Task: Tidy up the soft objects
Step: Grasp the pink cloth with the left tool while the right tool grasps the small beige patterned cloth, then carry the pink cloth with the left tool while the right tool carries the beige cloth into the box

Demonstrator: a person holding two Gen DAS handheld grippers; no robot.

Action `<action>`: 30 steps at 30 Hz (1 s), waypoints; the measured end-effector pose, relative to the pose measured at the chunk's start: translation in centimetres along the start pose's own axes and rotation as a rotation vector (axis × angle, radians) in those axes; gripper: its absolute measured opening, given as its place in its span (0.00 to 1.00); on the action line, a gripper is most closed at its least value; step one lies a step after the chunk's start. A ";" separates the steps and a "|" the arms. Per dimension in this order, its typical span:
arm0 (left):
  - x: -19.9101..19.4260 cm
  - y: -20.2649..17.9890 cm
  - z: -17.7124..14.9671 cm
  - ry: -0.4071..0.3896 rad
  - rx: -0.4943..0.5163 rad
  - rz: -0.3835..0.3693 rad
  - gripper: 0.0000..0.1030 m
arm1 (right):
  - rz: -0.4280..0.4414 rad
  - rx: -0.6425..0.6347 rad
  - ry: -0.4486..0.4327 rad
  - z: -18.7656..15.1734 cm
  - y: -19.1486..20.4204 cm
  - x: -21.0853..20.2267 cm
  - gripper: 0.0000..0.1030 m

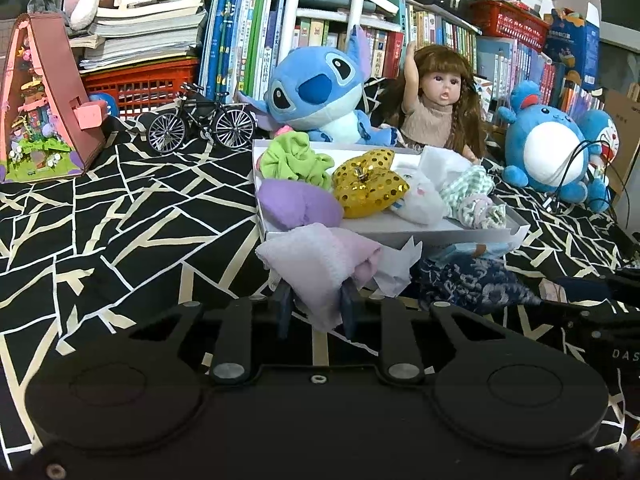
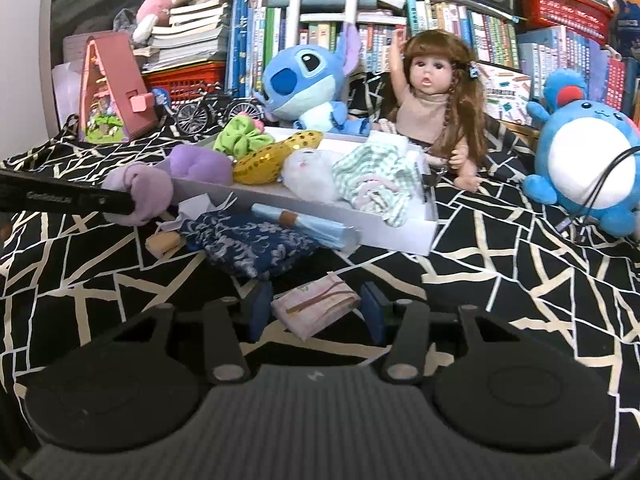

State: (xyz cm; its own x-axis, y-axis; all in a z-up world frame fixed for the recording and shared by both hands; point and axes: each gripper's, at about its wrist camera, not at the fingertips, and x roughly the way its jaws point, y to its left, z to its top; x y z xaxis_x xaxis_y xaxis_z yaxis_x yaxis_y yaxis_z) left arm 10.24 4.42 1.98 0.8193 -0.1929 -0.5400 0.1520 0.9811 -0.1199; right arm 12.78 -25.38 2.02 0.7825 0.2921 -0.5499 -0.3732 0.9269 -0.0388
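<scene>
Lilac fleece cloth [image 1: 320, 264] hangs pinched in the left gripper [image 1: 316, 300] fingers, just short of the white tray [image 1: 400, 236] ahead. Right gripper [image 2: 316, 312] fingers stand spread around a pink folded pouch [image 2: 316, 304], likely readying the next pickup.

Even indoor light, moderately bright, source out of frame; falls from above and in front. Shadows soft and short under the white tray [image 1: 400, 236] and the blue plush [image 1: 320, 92]. Small glints on the gold sequin bow [image 1: 368, 184]. Strong fisheye bend: bookshelf [image 2: 460, 36] and ladder rails curve, corners go dark. Centre fairly sharp; the black hand-held gripper body [image 1: 316, 400] up close is dim and soft. Slight colour noise and smear toward the edges.
</scene>
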 end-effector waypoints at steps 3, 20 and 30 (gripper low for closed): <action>-0.5 0.1 0.3 -0.012 -0.007 0.000 0.22 | -0.011 0.015 -0.011 0.4 -0.4 -0.3 0.53; 1.7 0.3 5.0 0.004 -0.079 -0.054 0.22 | 0.039 0.235 0.042 6.6 -3.7 3.4 0.52; 6.9 -0.5 6.8 0.093 -0.092 -0.093 0.22 | 0.090 0.351 0.137 9.0 -4.1 9.1 0.52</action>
State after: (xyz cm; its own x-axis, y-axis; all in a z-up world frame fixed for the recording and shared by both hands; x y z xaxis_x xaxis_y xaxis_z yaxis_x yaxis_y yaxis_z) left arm 19.58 2.70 3.99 0.7484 -0.2877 -0.5976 0.1701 0.9541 -0.2463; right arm 25.91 -24.40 4.71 0.6719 0.3639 -0.6450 -0.2253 0.9301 0.2900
